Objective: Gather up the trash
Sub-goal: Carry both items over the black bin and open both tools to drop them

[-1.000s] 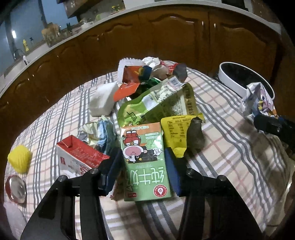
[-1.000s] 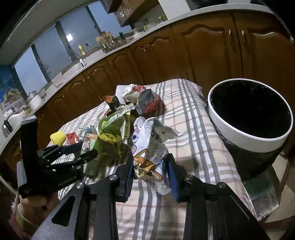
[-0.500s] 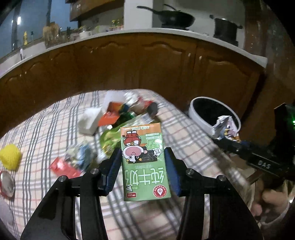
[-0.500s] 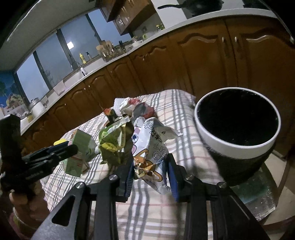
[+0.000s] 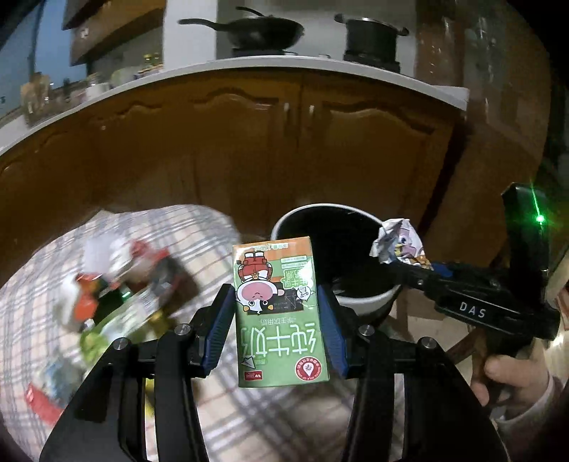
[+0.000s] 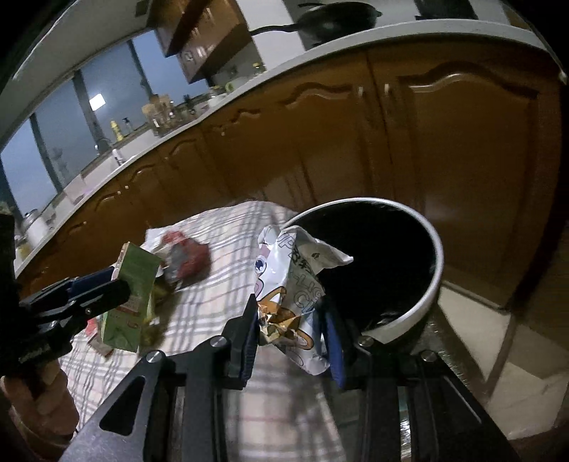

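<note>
My left gripper [image 5: 277, 309] is shut on a green milk carton [image 5: 279, 320], held in the air above the checked tablecloth [image 5: 220, 408], near the rim of a black bin with a white rim [image 5: 359, 304]. My right gripper [image 6: 290, 316] is shut on a crumpled white snack wrapper [image 6: 295, 284], whose top reaches over the bin's rim [image 6: 435, 270]. In the left wrist view the right gripper [image 5: 402, 263] holds the wrapper [image 5: 398, 241] over the bin's right edge. The right wrist view shows the left gripper [image 6: 117, 280] with the carton [image 6: 129, 302] at the left.
A heap of wrappers and cartons [image 5: 117, 298] lies blurred on the tablecloth to the left. Brown kitchen cabinets [image 5: 249, 142] stand behind the table and bin, with a wok [image 5: 263, 30] and a pot [image 5: 371, 35] on the counter above. A hand [image 5: 512, 380] grips the right tool.
The left gripper lifted the green carton off the table and swung it right toward the bin. The right gripper carried the white wrapper right, up to the bin's rim.
</note>
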### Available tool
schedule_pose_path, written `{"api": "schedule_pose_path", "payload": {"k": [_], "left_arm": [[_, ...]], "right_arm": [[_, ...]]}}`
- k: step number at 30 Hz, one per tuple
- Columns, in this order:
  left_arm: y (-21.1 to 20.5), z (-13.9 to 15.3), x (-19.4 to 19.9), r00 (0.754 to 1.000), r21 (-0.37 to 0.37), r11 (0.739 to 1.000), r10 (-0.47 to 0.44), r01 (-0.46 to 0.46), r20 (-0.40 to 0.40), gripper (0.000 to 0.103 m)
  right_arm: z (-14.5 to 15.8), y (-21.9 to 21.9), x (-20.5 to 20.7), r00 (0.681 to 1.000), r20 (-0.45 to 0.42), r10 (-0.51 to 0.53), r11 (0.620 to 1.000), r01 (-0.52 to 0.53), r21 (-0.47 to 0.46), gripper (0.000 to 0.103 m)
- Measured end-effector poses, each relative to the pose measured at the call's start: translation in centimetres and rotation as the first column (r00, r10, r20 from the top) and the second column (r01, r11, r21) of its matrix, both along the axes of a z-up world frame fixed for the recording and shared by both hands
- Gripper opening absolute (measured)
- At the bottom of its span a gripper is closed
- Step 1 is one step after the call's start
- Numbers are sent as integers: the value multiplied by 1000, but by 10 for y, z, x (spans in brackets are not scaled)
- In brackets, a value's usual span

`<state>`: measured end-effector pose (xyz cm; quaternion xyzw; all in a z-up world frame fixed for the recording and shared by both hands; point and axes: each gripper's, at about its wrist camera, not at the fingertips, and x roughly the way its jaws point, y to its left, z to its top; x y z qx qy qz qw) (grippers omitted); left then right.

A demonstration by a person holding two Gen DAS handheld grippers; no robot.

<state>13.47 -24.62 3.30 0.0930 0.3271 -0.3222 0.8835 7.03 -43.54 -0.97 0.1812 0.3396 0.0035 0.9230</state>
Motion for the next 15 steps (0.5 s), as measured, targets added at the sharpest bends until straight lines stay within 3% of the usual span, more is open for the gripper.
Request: {"api": "schedule_pose_path", "payload": {"k": [15], "left_arm": [[-99, -16, 66, 990, 24, 997, -70, 73, -122, 46]], "right_arm": [[-13, -47, 41, 996, -82, -20, 1000, 20, 2, 35]]}}
